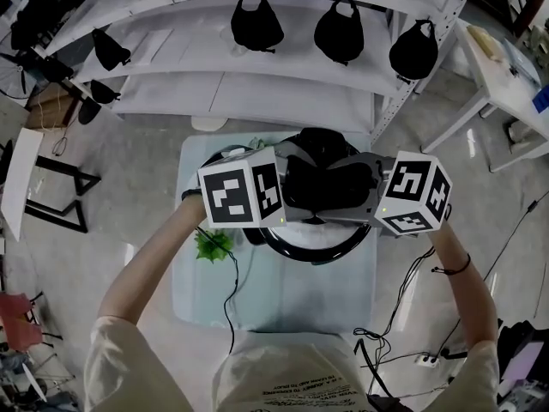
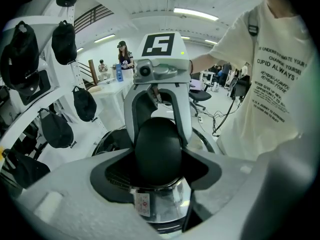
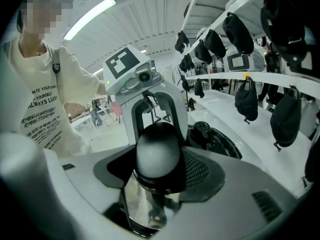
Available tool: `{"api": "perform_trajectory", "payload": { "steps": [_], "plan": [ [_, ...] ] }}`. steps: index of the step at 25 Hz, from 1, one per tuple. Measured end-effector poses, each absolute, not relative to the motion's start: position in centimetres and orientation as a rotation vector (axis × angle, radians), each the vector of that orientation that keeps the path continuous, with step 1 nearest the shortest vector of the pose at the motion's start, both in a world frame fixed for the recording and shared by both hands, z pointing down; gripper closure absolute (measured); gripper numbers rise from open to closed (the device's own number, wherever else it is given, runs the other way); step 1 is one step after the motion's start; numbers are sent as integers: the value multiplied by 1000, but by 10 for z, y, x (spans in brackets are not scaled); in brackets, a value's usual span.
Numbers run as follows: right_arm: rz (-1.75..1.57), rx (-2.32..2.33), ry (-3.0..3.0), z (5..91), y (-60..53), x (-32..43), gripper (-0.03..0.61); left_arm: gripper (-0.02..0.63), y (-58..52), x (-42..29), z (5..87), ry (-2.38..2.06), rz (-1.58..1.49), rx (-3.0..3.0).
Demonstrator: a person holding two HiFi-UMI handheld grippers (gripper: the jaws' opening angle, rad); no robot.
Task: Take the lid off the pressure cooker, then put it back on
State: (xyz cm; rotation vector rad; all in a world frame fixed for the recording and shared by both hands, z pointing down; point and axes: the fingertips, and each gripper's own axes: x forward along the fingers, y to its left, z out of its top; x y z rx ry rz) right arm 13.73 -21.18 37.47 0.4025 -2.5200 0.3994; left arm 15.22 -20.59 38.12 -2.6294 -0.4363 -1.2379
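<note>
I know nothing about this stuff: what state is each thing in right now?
Lid: gripped from both sides, seemingly lifted off.
Pressure cooker: on the table below, seemingly uncovered.
Left hand-held gripper: shut on the lid.
Right hand-held gripper: shut on the lid.

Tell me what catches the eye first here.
The left gripper and right gripper face each other, both clamped on the black handle of a shiny lid held in the air. Below them the open pressure cooker stands on a small table, with black caps hanging on the white rack behind.
</note>
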Motion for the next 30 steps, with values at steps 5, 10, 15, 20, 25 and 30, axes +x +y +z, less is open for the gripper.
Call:
{"api": "perform_trajectory", "payload": {
  "steps": [5, 10, 15, 20, 25, 30],
  "plan": [
    [423, 399, -2524, 380, -213, 138, 305, 330, -207, 153, 386, -452, -1254, -2635],
    [441, 390, -2521, 385, -214, 137, 305, 330, -208, 151, 392, -459, -1264, -2645],
    [454, 389, -2519, 391, -215, 136, 305, 330, -209, 151, 398, -468, -1277, -2646],
    [453, 385, -2520, 392, -216, 136, 305, 330, -210, 151, 399, -468, -1269, -2650],
    [449, 384, -2519, 393, -215, 136, 305, 330, -209, 151, 399, -466, -1261, -2654],
    [424, 369, -2490, 401, -214, 133, 305, 330, -207, 150, 407, -442, -1266, -2628]
  ]
}}
